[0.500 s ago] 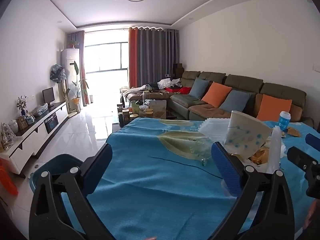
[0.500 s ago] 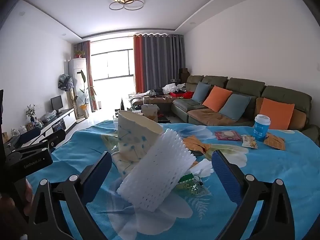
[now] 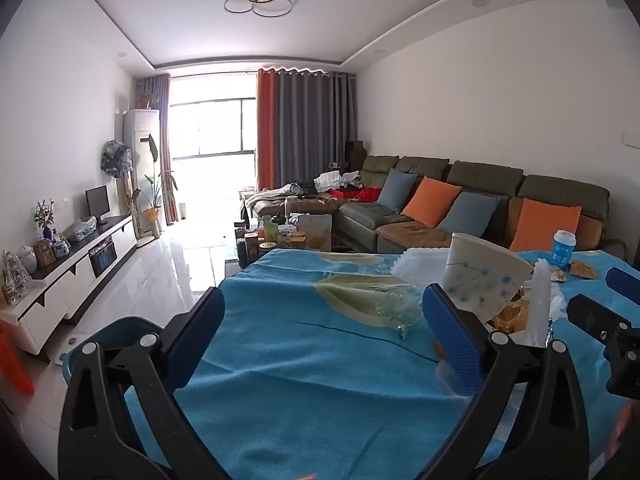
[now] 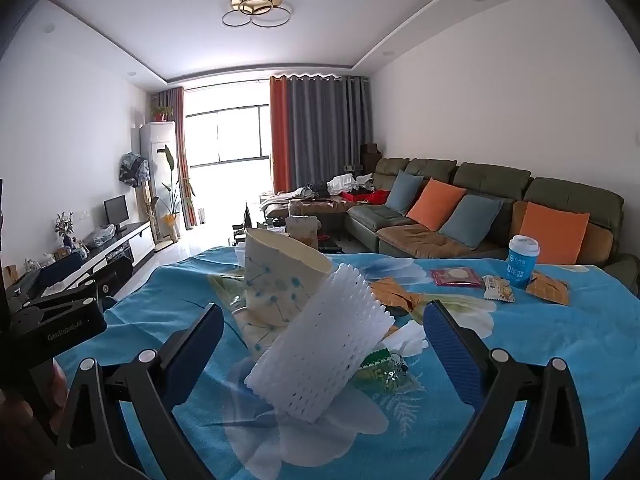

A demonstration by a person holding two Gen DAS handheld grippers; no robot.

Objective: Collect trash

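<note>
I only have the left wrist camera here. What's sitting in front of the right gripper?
Observer: A white foam net sleeve leans on the paper cup, straight ahead of the right gripper; its jaws are open and touch nothing.
Operator: Anything under the sleeve?
Observer: A green crumpled wrapper pokes out at the sleeve's lower right.
Operator: What's next to the blue cup?
Observer: A red packet lies flat on the cloth, left of the blue cup in the right wrist view.
</note>
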